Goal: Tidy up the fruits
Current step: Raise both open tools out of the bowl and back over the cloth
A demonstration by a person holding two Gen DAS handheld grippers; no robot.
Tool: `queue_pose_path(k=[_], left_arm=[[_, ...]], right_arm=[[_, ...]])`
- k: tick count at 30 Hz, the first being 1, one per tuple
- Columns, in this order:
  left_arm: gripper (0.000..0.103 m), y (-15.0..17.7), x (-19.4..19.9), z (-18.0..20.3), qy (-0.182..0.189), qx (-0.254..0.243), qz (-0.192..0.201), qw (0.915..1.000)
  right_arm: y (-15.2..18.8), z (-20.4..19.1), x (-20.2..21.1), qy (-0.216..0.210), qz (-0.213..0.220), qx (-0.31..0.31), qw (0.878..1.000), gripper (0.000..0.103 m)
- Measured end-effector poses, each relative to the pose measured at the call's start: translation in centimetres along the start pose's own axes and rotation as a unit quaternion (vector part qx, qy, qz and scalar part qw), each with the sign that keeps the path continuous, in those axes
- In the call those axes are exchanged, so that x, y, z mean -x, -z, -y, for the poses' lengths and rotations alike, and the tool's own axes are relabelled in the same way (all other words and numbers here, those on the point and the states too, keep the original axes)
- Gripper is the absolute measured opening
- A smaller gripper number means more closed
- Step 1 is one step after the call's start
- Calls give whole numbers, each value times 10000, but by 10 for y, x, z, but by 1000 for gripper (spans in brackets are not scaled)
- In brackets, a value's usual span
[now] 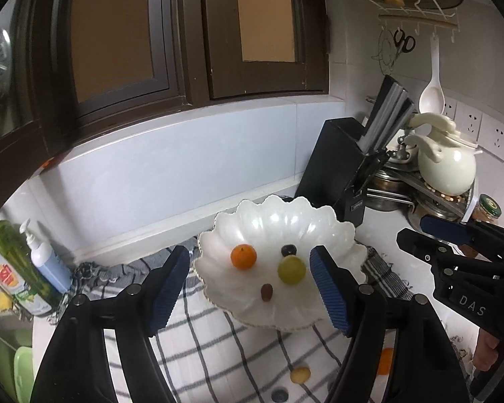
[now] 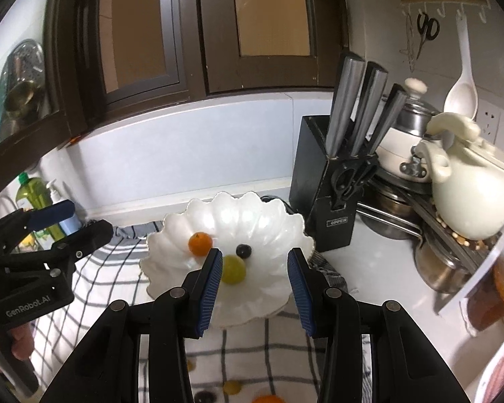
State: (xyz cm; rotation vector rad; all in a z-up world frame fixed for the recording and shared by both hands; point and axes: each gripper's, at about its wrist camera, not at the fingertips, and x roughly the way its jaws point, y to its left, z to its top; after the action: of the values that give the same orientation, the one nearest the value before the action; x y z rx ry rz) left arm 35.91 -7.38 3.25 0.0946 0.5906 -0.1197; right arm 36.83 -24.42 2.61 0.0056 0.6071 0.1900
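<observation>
- The white scalloped dish (image 1: pixel 279 221) sits on a checked cloth (image 1: pixel 218 346) on the counter; it is plainly the collecting place, since 4 fruits already lie in it.
- In the dish, left-wrist view: a small orange (image 1: pixel 243 256) at 9 o'clock, a dark blueberry (image 1: pixel 288 250) near the centre, a green grape (image 1: pixel 291 270) touching it at 6 o'clock, and a reddish-brown fruit (image 1: pixel 266 292) toward the near rim at 7 o'clock.
- Loose pieces remain on the cloth at 6 o'clock from the dish: a pale yellow fruit (image 1: pixel 300 374), a dark round one (image 1: pixel 279 395) and a second orange (image 1: pixel 385 360) half hidden by a finger. The job looks partly done.
- The left gripper (image 1: pixel 250 288) has its jaws well apart with nothing between them, only framing the dish beyond.
- The right gripper (image 2: pixel 255 288) also stands parted, more narrowly, and empty; the grape merely shows past its left pad.
- Both point down toward the dish, each visible in the other's view, probably free to fetch the next loose fruit.
- A knife block (image 2: pixel 329 194) stands at 2 o'clock, clear of the work.
</observation>
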Motion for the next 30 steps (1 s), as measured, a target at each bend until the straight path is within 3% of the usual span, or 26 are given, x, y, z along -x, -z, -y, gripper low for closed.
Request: queue_pose_path(k=[2, 17, 21, 23, 30], left_arm=[[74, 7, 9, 3, -23, -5, 38, 10000], [76, 52, 49, 22, -101, -126, 90, 9998], [76, 65, 56, 25, -62, -22, 54, 10000], [76, 72, 57, 27, -6, 59, 40, 10000], [76, 93, 62, 34, -19, 415, 34, 9991]], right_arm=[[6, 0, 8, 28, 68, 23, 10000, 45], [55, -8, 49, 85, 262, 146, 9995, 46], [65, -8, 51, 28, 234, 225, 9995, 46], [69, -8, 52, -40, 219, 244, 9995, 52], [87, -7, 51, -197, 136, 416, 9988, 52]])
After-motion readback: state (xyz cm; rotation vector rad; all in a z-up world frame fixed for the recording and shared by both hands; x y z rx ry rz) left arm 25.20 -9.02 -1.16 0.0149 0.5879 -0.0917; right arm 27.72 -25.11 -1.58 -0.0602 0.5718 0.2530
